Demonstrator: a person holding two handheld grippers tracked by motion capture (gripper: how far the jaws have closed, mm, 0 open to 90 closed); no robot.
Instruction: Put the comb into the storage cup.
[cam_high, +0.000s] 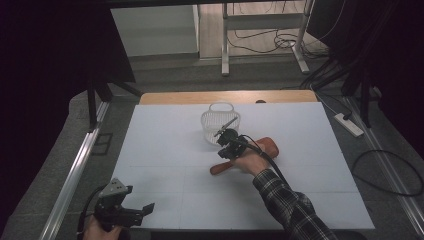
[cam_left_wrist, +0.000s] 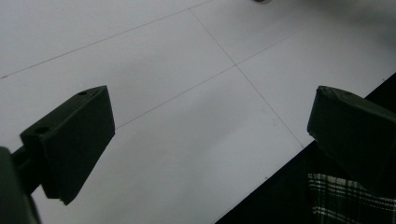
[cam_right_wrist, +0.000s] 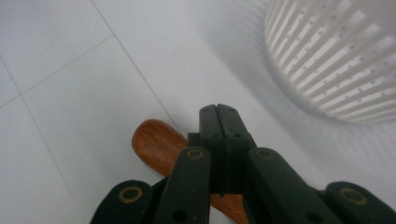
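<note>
Wooden reddish-brown spatula (cam_high: 260, 149) lies flat on the white table sheet (cam_high: 165, 150), just beside the white slotted plastic basket (cam_high: 212, 122); putting it in seems not yet done. The right gripper (cam_right_wrist: 219, 112) hangs over its handle, jaws clenched on nothing, as the right gripper view shows. The left gripper (cam_left_wrist: 210, 126) stands released, jaws wide.

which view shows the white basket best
The high view: the white basket stands whole there, handle and rim in sight, just beyond the right gripper. The right gripper view gives a close slice of its slatted wall, cut off by the frame.
</note>
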